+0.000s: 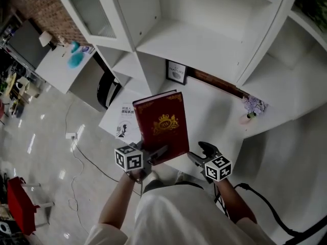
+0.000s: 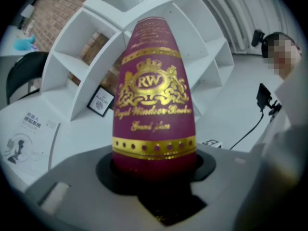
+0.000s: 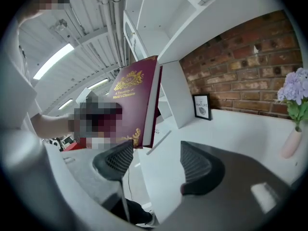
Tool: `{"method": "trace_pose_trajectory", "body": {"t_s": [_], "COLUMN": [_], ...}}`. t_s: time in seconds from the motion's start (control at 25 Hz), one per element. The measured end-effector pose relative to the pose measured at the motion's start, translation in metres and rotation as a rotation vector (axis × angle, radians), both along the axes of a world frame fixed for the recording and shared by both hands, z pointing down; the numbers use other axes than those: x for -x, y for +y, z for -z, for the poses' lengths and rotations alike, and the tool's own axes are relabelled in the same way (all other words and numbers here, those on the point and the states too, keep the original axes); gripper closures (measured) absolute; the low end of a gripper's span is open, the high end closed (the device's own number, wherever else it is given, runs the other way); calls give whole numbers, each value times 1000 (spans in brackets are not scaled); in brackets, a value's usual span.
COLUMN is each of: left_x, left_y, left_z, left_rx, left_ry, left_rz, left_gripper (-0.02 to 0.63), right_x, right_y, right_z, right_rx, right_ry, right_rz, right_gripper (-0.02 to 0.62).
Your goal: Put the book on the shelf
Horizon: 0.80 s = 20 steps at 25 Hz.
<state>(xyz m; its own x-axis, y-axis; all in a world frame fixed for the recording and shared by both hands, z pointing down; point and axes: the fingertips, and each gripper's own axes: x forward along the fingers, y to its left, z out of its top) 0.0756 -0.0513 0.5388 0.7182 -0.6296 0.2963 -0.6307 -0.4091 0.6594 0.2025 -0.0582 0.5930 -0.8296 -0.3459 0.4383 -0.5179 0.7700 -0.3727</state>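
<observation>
While left claw (image 2: pixel 155 179) grips book (image 2: pixel 153 95) | right claw (image 3: pixel 156 163) beside it, gaping

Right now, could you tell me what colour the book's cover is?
The book is dark red with gold ornament; left gripper view.

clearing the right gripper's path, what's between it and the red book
Nothing; the right gripper view shows only bare desk between right gripper and book.

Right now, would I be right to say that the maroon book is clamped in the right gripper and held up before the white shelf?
Not quite: the maroon book is clamped in the left gripper, as the left gripper view shows; the right gripper stands open and empty. It is indeed held up before the white shelf.
</observation>
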Motion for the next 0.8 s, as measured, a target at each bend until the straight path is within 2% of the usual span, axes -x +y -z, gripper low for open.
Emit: {"method": "trace_pose_trajectory", "body": {"t_s": [0.24,0.44,0.8], "left_x": [12,32,72], "left_y": [-12,-41,-104], "left_z": [72,126,215], "left_rx": [-127,-231,-417], "left_ry": [-60,-132,-243], "left_rz": [63,133,252], "left_gripper": [357,357,357], "right_x": [2,14,35], "right_y": [-4,-4,-23], "right_z": [12,16,61], "right_rx": [-16,-17,-105], "right_ry": [-4,-9,-9], "right_rz": [20,25,9], "right_gripper": [288,288,291]}}
